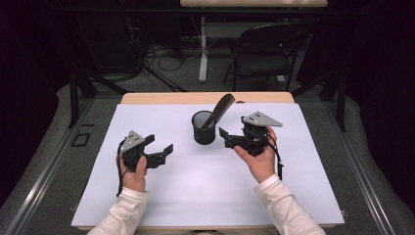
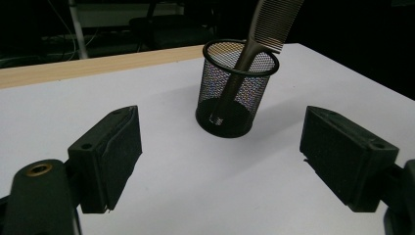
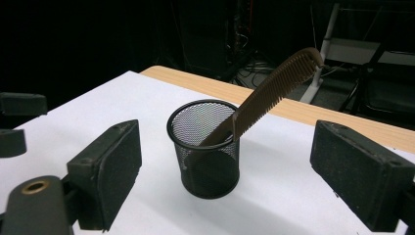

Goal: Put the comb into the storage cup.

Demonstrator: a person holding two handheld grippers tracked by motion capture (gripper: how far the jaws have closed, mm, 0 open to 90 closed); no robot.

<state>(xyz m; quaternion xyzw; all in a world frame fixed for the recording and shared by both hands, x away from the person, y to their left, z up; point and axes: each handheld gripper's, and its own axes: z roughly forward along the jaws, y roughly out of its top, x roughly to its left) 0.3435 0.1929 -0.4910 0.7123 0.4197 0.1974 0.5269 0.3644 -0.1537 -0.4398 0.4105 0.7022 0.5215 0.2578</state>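
Comb point(image 1: 221, 106) stands in a black mesh cup point(image 1: 203, 128), with its handle down inside and its teeth end sticking up and leaning over the rim. Seen from the right gripper view, the comb point(image 3: 274, 93) leans to the right, and the cup point(image 3: 205, 147) sits between the two jaws, a little way ahead of them. The right gripper point(image 1: 226, 136) is just beside the cup, with its jaws spread wide and nothing in them. The left gripper point(image 1: 164, 149) is near the cup on the other side, also wide open and holding nothing. In the left gripper view the cup point(image 2: 235, 88) stands ahead of the jaws. Both hands rest on a white sheet point(image 1: 205, 186) that covers the table point(image 1: 147, 98)
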